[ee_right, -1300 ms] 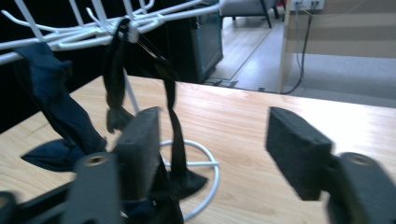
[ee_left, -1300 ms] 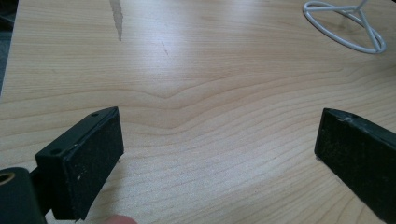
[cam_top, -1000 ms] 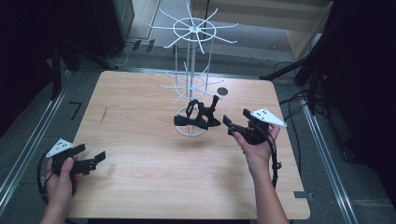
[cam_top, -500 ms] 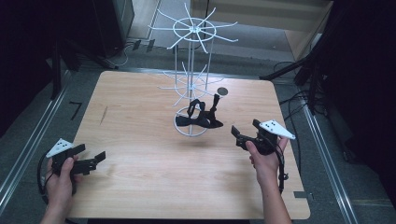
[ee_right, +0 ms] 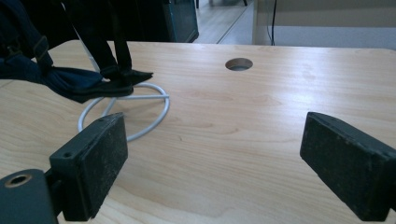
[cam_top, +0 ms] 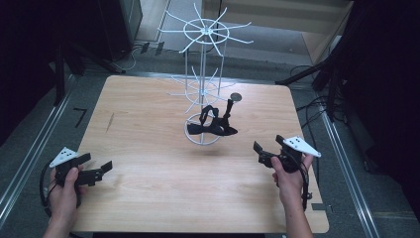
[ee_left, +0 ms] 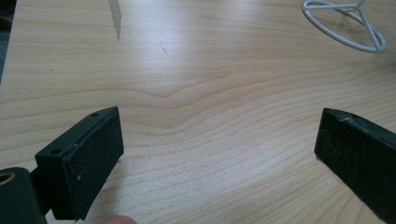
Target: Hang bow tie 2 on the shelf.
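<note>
Left gripper (cam_top: 101, 168), matte black jaws spread wide and empty, near the wood-grain table's (cam_top: 148, 198) front-left corner; dark fabric strap (cam_top: 212, 125) draped on the white wire rack's (cam_top: 203, 89) ring base, mid-table; right gripper (cam_top: 262, 151), wide open, empty, near right edge.

Dark strap (cam_top: 212, 124) on white rack (cam_top: 203, 94)

right tool (cam_top: 258, 151) drawn back from garment (cam_top: 212, 126)

High view: above the near edge, looking forward and down on the desk (cam_top: 148, 148).
Gripper views: low, close over the desk; both share the rack's white base ring (ee_right: 154, 116).
</note>
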A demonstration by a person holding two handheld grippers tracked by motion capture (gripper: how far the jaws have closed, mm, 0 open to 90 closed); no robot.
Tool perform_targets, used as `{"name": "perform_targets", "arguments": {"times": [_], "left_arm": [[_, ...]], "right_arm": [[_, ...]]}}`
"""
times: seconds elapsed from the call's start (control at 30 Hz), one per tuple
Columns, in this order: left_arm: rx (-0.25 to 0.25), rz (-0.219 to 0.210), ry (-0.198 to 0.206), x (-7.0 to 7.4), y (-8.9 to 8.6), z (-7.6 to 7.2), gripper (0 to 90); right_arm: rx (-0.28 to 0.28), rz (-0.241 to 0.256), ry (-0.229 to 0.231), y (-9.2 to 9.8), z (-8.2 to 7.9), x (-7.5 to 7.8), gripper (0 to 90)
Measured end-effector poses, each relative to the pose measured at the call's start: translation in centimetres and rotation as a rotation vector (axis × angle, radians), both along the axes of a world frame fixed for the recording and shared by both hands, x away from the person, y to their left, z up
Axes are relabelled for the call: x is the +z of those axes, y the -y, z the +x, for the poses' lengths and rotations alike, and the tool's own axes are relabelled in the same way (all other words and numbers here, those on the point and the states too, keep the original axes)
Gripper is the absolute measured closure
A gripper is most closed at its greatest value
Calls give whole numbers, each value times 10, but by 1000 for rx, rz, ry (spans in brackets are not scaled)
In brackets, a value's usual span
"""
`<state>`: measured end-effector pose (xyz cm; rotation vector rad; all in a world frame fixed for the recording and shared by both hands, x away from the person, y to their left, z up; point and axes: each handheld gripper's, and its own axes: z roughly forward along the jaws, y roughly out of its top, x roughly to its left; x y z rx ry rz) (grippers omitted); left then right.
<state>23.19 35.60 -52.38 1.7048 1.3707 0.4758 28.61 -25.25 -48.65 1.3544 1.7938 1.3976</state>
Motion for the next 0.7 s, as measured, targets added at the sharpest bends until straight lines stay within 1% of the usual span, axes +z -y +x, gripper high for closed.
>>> {"name": "perform_targets", "arguments": {"times": [0.5, 0.7], "left_arm": [[1, 3, 1, 0, 0, 0, 16], [4, -2, 3, 0, 0, 0, 16]], "right_arm": [[-23, -25, -33, 27, -18, -19, 78], [-44, -2, -44, 40, -24, -27, 78]]}}
